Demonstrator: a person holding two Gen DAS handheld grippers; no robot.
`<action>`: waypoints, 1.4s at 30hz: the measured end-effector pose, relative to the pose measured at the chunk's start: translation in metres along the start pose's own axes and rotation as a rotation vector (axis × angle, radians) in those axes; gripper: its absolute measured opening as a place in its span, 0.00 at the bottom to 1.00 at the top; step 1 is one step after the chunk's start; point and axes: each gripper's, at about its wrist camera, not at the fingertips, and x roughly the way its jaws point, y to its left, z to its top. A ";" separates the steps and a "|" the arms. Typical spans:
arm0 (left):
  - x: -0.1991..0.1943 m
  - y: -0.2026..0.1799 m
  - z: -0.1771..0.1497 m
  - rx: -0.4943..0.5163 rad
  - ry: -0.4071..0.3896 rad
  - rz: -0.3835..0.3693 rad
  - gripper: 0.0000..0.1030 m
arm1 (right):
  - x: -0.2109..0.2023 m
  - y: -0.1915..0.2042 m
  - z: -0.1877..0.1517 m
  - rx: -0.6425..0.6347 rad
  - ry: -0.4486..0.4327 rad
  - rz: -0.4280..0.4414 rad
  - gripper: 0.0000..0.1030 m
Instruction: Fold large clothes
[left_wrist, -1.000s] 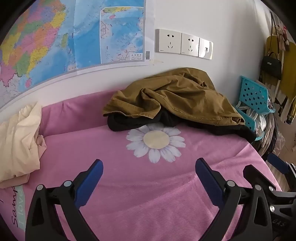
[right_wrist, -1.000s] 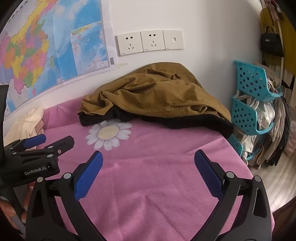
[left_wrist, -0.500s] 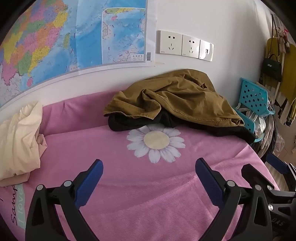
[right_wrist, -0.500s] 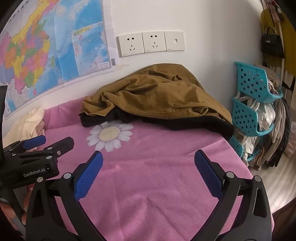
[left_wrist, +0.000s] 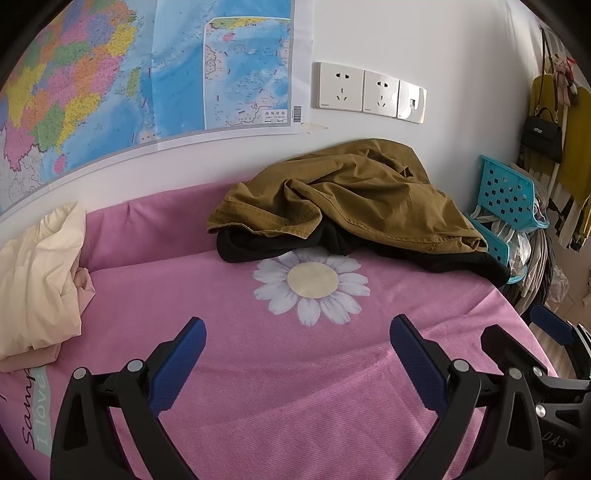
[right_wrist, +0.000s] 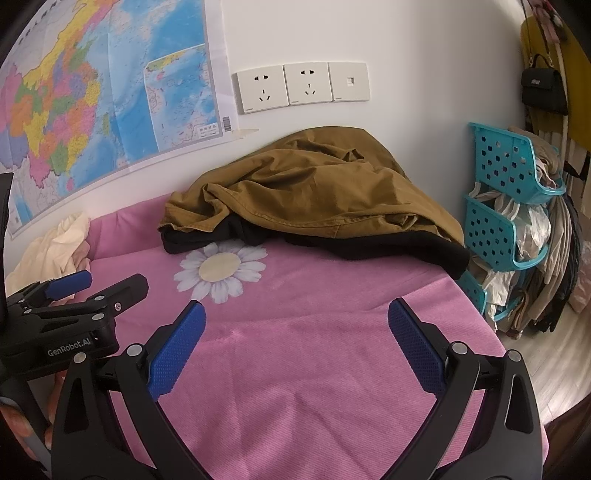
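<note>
Both grippers hung over the pink sheet (left_wrist: 295, 387), jaws spread wide and holding nothing. Ahead of the left gripper (left_wrist: 297, 354), past the daisy print (left_wrist: 312, 282), the brown garment (left_wrist: 343, 199) lay crumpled atop a black one (left_wrist: 266, 245) against the wall. The right gripper (right_wrist: 295, 328) faced the same heap (right_wrist: 314, 188). A cream cloth (left_wrist: 40, 269) lay to the left.

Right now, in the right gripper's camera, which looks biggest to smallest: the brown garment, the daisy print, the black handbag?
1. Brown garment, heaped against the wall.
2. Daisy print on the pink cover.
3. Black handbag.

The handbag hangs farther back at the fisheye's edge, so its true size is unsure.
</note>
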 end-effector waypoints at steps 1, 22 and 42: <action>0.000 0.000 0.000 0.000 -0.001 0.001 0.94 | 0.000 0.001 0.000 -0.002 0.000 -0.001 0.95; -0.001 0.001 0.000 0.001 -0.008 0.003 0.94 | 0.002 0.004 0.003 -0.007 -0.005 0.007 0.95; 0.009 0.004 0.001 -0.016 0.023 0.002 0.94 | 0.008 0.006 0.004 -0.017 0.005 0.006 0.95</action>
